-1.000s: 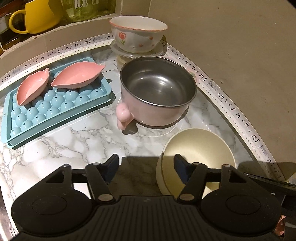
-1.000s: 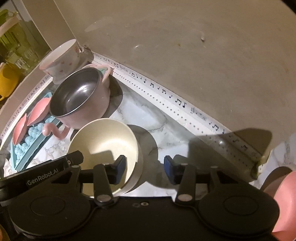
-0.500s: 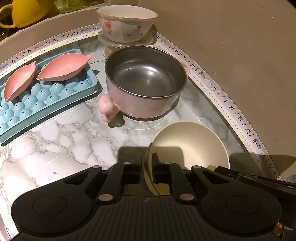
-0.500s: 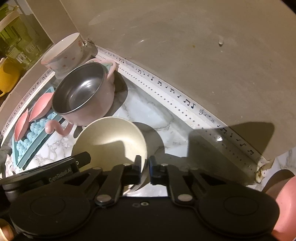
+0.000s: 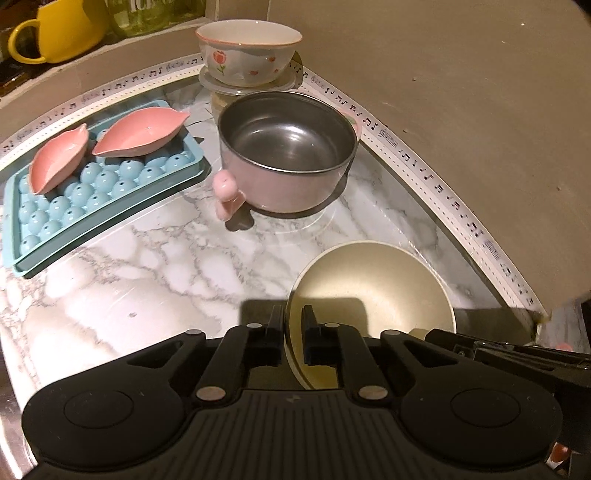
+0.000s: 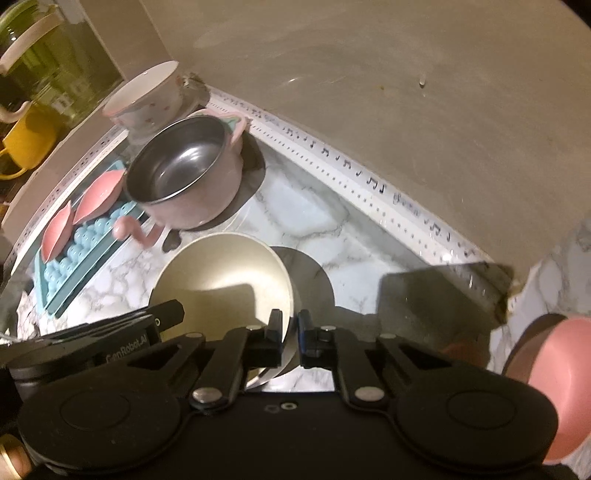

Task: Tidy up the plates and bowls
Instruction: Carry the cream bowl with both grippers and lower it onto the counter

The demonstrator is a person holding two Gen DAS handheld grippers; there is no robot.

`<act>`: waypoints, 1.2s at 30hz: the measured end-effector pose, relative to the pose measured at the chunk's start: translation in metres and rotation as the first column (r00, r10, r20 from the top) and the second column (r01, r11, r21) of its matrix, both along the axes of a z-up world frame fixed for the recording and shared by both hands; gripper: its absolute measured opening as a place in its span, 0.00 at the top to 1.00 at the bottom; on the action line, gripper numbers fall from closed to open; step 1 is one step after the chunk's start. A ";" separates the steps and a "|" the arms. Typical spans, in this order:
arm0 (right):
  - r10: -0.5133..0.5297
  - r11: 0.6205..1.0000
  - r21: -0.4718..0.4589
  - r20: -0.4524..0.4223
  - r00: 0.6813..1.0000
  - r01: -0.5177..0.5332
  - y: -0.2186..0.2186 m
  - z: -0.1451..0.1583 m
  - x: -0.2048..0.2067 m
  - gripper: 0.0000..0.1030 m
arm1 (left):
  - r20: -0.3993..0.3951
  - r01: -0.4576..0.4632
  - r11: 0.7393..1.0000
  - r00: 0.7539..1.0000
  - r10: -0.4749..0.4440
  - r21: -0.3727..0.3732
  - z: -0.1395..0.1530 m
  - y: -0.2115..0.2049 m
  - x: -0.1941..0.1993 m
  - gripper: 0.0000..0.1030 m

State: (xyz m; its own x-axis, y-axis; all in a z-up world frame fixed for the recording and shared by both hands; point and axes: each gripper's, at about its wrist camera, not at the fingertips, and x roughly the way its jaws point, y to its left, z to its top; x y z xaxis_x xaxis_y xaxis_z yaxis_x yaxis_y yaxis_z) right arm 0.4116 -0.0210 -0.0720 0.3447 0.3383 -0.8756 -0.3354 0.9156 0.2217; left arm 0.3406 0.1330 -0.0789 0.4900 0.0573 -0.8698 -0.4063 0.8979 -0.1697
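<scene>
A cream bowl (image 5: 373, 288) (image 6: 221, 273) is pinched by both grippers over the marble counter. My left gripper (image 5: 293, 332) is shut on its near left rim. My right gripper (image 6: 290, 334) is shut on its right rim, and the bowl casts a round shadow on the counter beside it. Behind it stands a steel bowl with a pink shell and handles (image 5: 288, 151) (image 6: 188, 173). A floral bowl (image 5: 247, 51) (image 6: 144, 98) sits on a clear lidded container at the back. Two pink leaf-shaped dishes (image 5: 142, 131) (image 6: 99, 194) lie on a blue ice-ball tray (image 5: 107, 206).
A beige wall (image 5: 461, 110) runs close along the right, edged with music-note tape (image 5: 436, 173). A yellow mug (image 5: 55, 29) and a glass jar stand on the ledge behind. A pink dish (image 6: 557, 384) shows at the right wrist view's lower right edge.
Both grippers went from open to shut on the cream bowl's rim, one on each side. The bowl has since come slightly off the counter with both hands.
</scene>
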 end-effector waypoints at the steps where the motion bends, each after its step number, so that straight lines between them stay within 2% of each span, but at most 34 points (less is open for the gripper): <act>1: 0.002 1.000 0.004 -0.005 1.000 -0.002 -0.001 0.001 -0.004 0.93 | 0.001 0.004 1.000 1.000 -0.004 0.001 0.002 -0.001 -0.005 0.91; 11: 0.031 0.999 0.012 0.002 1.000 -0.031 -0.006 0.016 -0.050 0.93 | -0.008 0.013 1.000 1.000 -0.013 0.017 0.017 -0.008 -0.059 0.91; 12: 0.050 0.999 0.008 -0.049 0.998 -0.049 -0.008 0.018 -0.054 0.93 | -0.013 0.015 1.000 1.000 -0.015 0.016 0.018 -0.008 -0.066 0.91; 18: 0.078 0.997 0.003 -0.042 0.996 -0.078 -0.013 0.028 -0.084 0.93 | -0.013 0.037 0.999 0.999 -0.037 0.011 0.021 -0.012 -0.104 0.91; 27: 0.094 0.996 0.011 -0.051 0.994 -0.094 -0.019 0.032 -0.129 0.93 | -0.042 0.052 0.999 0.998 -0.052 -0.011 0.017 -0.019 -0.151 0.91; 36: 0.099 0.995 0.002 -0.073 0.992 -0.099 -0.024 0.023 -0.164 0.93 | -0.074 0.074 0.997 0.994 -0.075 -0.021 0.006 -0.026 -0.182 0.91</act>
State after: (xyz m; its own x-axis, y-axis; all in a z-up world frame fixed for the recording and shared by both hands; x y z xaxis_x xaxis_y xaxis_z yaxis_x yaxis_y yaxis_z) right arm 0.2473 -0.0452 -0.0492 0.2452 0.3659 -0.8978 -0.4073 0.8792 0.2470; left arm 0.1588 0.1069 -0.0732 0.4261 0.0068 -0.9046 -0.3505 0.9231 -0.1581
